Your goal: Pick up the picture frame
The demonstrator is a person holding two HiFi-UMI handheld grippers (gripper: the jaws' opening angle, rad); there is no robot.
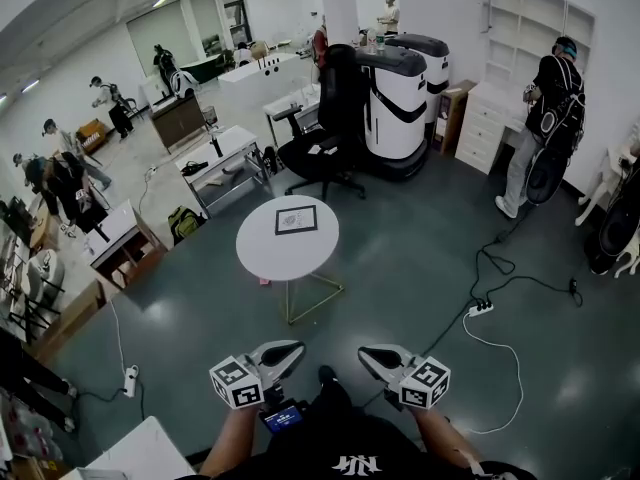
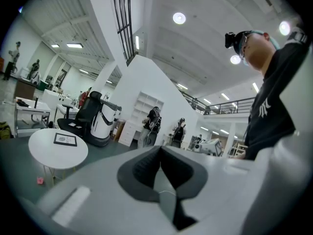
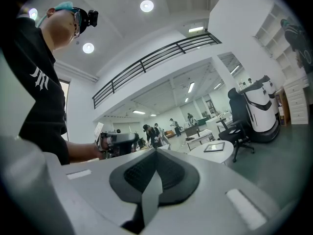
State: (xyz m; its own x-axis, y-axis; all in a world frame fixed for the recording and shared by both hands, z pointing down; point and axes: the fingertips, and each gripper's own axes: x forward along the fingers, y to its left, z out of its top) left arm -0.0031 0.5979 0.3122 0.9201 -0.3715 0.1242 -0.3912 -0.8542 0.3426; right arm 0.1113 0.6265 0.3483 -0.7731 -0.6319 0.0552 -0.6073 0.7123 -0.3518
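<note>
We see the picture frame (image 1: pixel 296 219) lying flat on the round white table (image 1: pixel 262 258), a little far of the tabletop's middle and clear of its rim. It has a dark border around a pale sheet. Its long axis seems to run left to right across the scene, with the right end turned slightly farther away. The mark on the sheet is too small for us to read in any view. In the left gripper view the frame (image 2: pixel 65 139) sits far off to the left, and in the right gripper view (image 3: pixel 214 147) it is far off to the right.

The table's thin gold legs are partly hidden under its top. Beyond it stand a black office chair (image 1: pixel 325 153) and a white-and-black machine (image 1: pixel 395 98). To the right, a power strip (image 1: pixel 481 308) lies on the grey floor (image 1: pixel 420 258).

At the near edge, well apart from the table, we hold the left gripper (image 1: pixel 283 354) and the right gripper (image 1: pixel 380 358). Each has its jaws pressed together with nothing between them, as their own views confirm (image 2: pixel 160 165) (image 3: pixel 155 173). Our arms are cut off by the bottom edge.
</note>
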